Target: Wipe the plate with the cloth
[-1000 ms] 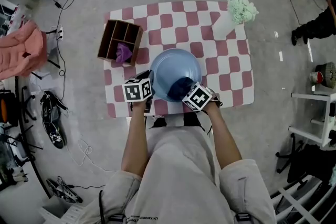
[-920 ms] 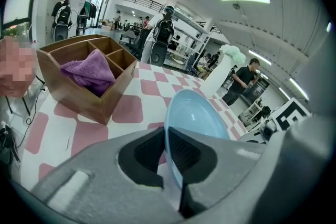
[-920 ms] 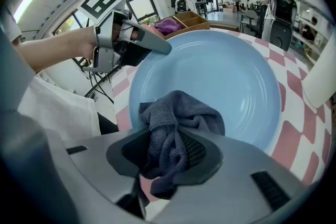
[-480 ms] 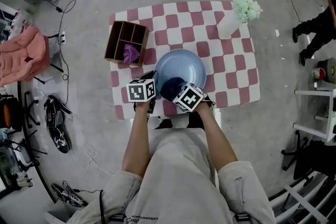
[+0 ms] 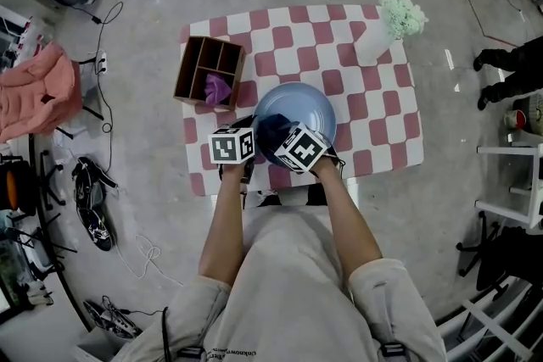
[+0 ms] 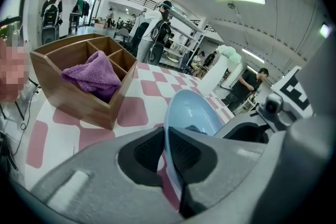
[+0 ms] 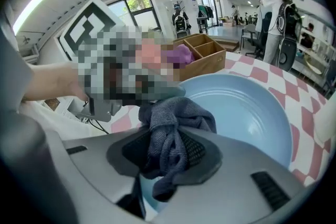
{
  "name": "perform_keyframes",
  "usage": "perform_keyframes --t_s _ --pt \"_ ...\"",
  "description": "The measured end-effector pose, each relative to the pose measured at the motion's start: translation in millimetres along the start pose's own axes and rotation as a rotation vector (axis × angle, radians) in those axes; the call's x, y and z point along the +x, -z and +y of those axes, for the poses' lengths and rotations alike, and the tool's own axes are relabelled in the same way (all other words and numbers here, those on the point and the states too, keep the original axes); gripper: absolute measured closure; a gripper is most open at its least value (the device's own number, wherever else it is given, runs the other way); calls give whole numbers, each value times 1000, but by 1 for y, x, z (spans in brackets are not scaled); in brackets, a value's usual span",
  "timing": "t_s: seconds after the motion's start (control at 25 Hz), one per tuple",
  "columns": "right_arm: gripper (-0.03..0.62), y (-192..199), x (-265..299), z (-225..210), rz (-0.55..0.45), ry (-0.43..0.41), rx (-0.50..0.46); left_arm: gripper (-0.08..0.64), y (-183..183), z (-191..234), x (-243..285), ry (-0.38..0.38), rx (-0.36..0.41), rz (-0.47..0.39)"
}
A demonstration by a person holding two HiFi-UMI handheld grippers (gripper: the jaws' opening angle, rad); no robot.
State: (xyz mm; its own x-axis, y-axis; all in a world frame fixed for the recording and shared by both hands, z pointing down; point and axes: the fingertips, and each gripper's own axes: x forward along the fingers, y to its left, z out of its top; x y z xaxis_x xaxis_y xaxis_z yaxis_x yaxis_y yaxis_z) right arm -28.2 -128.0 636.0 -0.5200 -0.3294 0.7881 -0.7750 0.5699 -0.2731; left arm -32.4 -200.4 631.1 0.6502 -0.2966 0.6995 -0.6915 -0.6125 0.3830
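Plate, pale blue: where do we find it?

We see it on a table covered in pink and white checks. It sits at the edge nearest the person.

What holds the plate?

The left gripper has its jaws closed on the plate's near-left rim. In the left gripper view we see the thin rim pinched between the two dark pads.

And the other gripper?

The right gripper sits just right of the left one, at the plate's near rim. Its jaws are clamped on a dark blue-grey cloth. The cloth bunches up out of the jaws and lies over the plate's near edge.

What else do we see around the plate?

Beyond the plate to the left is a wooden box with compartments. A purple rag fills the compartment nearest the plate. Beyond the plate to the right stands a white vase of pale green flowers.
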Motion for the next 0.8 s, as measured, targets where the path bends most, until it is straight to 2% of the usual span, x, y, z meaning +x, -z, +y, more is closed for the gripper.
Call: perform_keyframes --t_s 0.16,0.36,0.56,0.8 --pt "459 -12 2 -8 -22 34 11 531 -3 0 -1 9 -2 -4" --pt "460 -11 16 6 15 72 -52 532 0 0 1 -2 9 5" --pt "462 23 13 25 87 32 -140 532 2 5 2 -9 -15 -2" --pt "462 72 -5 20 157 3 -108 532 2 5 3 -14 -27 -1"
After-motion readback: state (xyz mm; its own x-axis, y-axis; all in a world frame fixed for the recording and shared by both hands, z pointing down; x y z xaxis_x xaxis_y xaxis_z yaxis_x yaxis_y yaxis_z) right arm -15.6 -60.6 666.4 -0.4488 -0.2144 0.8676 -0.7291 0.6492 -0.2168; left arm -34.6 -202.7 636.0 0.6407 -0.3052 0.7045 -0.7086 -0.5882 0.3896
